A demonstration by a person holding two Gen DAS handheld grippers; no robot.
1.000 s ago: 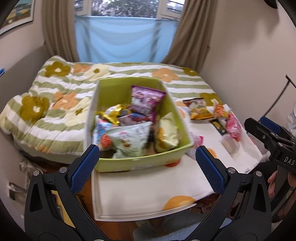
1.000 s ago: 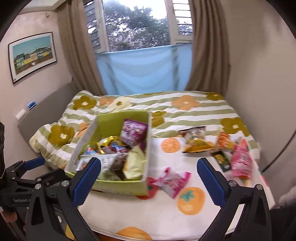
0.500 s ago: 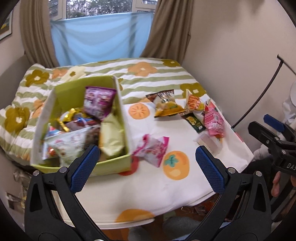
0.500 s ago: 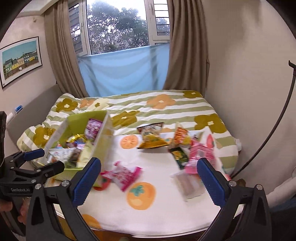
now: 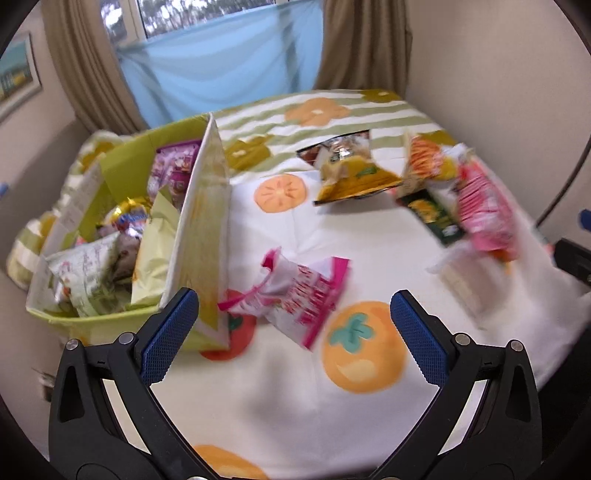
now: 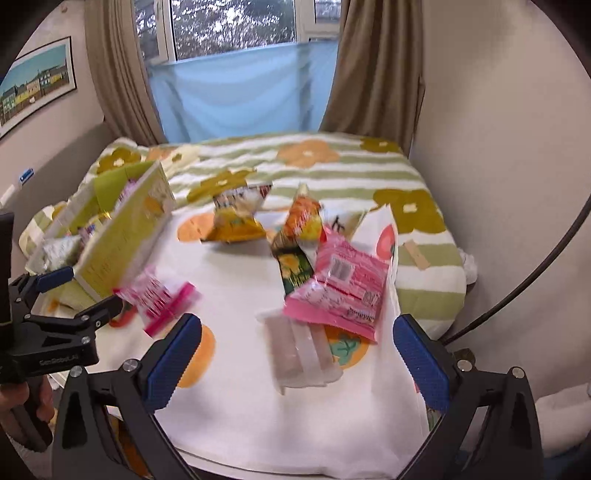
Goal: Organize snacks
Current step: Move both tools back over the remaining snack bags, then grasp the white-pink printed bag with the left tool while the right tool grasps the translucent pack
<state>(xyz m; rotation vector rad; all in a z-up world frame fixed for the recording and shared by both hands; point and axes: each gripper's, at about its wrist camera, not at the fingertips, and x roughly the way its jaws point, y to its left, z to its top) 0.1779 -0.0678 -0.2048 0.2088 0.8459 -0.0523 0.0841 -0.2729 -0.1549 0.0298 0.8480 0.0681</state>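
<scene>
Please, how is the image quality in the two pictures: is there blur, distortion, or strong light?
Left wrist view: motion blur smears the pink-white snack bag and the packets at right; fisheye bends the green box; the left gripper stays sharp. Right wrist view: the window is bright, the pink packet fairly readable, the clear packet and the left side blurred.

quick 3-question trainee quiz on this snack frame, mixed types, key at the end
1. True or false: the left gripper is shut on a packet.
2. Which snack lies nearest the green box? A) pink-and-white packet B) yellow chip bag C) clear wrapped pack
3. Fill in: the big pink bag partly overlaps the ___ pack.

Key: 1 false, both sets of jaws are open and empty; 2 A; 3 clear wrapped.
</scene>
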